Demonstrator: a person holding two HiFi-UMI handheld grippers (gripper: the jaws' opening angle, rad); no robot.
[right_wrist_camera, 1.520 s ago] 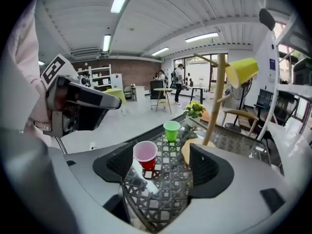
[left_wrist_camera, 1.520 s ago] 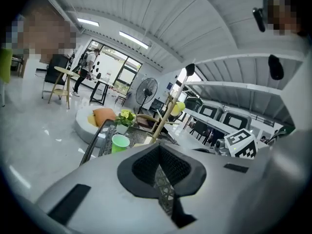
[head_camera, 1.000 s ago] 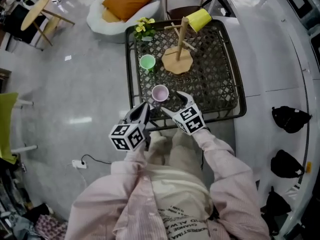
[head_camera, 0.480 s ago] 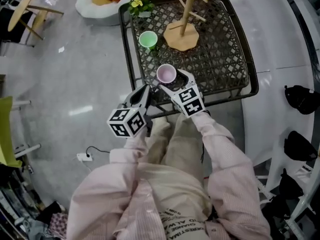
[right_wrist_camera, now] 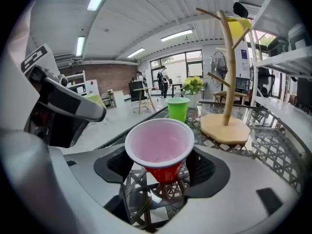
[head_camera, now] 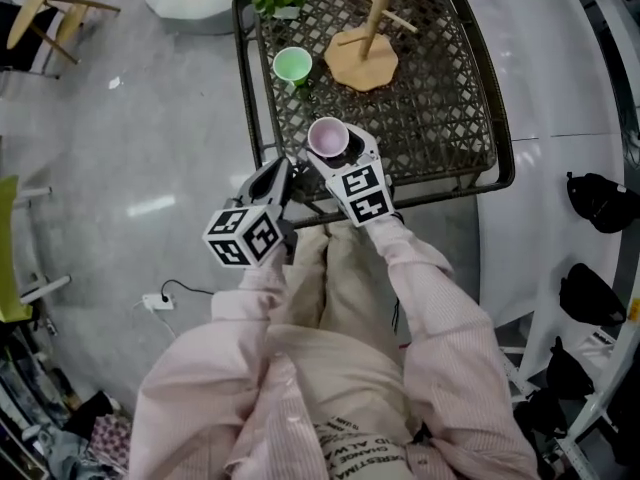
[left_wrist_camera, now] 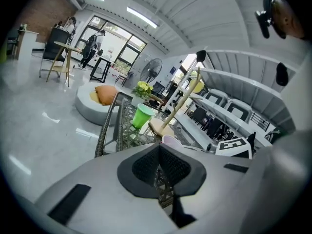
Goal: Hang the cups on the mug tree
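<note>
Wire-mesh table (head_camera: 430,98) bears a mug tree (head_camera: 362,60) cropped at top; right tool (right_wrist_camera: 161,172) clamps pink cup (right_wrist_camera: 160,143), left tool (left_wrist_camera: 159,165) closed, empty.

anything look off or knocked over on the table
Nothing stands out. The red cup sits upright in the right gripper, the green cup stands upright on the table, and the mug tree is upright with a yellow cup hung on it.

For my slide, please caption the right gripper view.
Right gripper grips pink cup; green cup and mug tree stand beyond.
</note>
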